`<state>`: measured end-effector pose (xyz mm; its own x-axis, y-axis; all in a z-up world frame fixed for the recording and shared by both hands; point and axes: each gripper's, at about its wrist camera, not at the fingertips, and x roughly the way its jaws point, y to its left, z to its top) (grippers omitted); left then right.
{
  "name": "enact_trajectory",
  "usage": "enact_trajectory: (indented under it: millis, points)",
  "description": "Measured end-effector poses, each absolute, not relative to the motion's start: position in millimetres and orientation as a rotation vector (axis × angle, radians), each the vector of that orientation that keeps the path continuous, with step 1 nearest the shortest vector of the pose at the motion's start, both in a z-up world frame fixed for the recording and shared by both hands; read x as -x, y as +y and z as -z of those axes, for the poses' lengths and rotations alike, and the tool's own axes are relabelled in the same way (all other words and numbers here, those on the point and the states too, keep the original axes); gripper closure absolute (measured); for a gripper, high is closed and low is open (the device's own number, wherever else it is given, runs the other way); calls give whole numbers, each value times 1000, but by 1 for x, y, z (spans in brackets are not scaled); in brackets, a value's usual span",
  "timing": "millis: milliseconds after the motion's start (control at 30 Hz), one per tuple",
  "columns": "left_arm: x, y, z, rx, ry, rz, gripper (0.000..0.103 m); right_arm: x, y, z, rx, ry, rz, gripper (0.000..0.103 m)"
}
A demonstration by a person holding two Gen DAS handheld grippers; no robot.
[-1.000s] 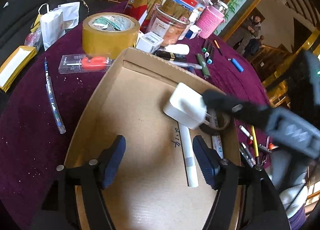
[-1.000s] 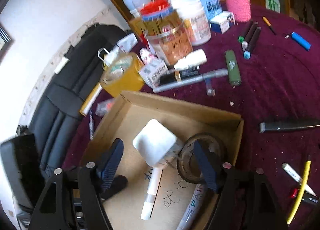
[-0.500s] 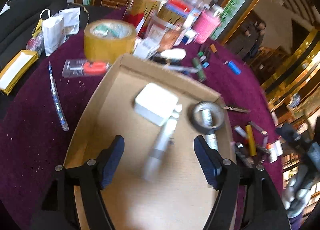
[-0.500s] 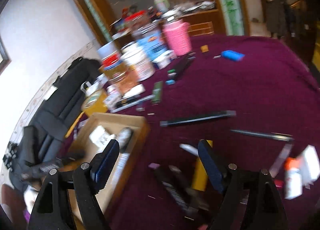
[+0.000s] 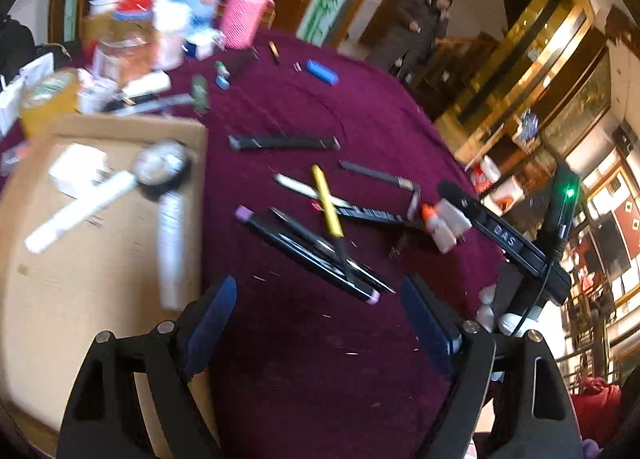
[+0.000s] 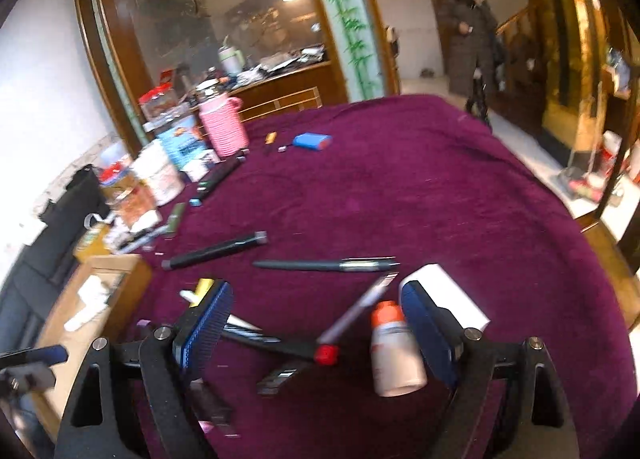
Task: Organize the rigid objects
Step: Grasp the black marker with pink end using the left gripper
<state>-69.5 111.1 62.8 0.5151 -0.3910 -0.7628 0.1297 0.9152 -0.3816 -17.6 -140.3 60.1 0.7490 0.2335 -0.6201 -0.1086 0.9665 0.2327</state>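
Both my claws wide open, empty. Right claw [image 6: 316, 323] straddles bottle [image 6: 396, 351] amid crossed pens [image 6: 328, 265]; closing risks snagging pen, toppling bottle. Left claw [image 5: 320, 319] idle near box [image 5: 80, 219].

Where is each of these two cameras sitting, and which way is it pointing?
Left wrist: rides the left gripper, open, facing pens on the purple cloth, cardboard box at left; the right gripper's arm shows.
Right wrist: rides the right gripper, open, facing a white bottle and the room.
Shared: yellow pen, pink bottle, box.
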Motion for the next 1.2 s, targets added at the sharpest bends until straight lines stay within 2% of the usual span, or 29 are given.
enact_trajectory:
  millis: [100,267,400,467,500,533,600,700,733,1033,1200]
  points:
    - [58,90,-47,273,1026,276,20,21,-149,-50,-178,683,-162,14]
    - [39,66,-33,76,996,66,20,25,-148,-55,-184,650,-221,14]
    - [32,52,-13,13,1067,62,20,29,-138,-57,-155,639,-271,14]
    - [35,44,-12,0,1044,79,20,32,-136,-58,-151,629,-288,14]
    - [35,40,-12,-28,1038,69,23,32,-135,-58,-151,628,-292,14]
    - [34,38,-8,-53,1048,68,36,31,-135,-58,-153,630,-294,14]
    - [39,38,-4,-82,1043,94,44,32,-136,-57,-161,632,-295,14]
    - [47,51,-7,-70,1069,112,65,31,-139,-57,-182,634,-297,13]
    - [51,56,-8,-61,1083,115,67,31,-140,-56,-191,638,-299,13]
    - [58,71,-11,34,1122,125,66,27,-144,-51,-213,670,-302,13]
    - [53,79,-22,47,1058,98,66,23,-143,-48,-212,694,-299,13]
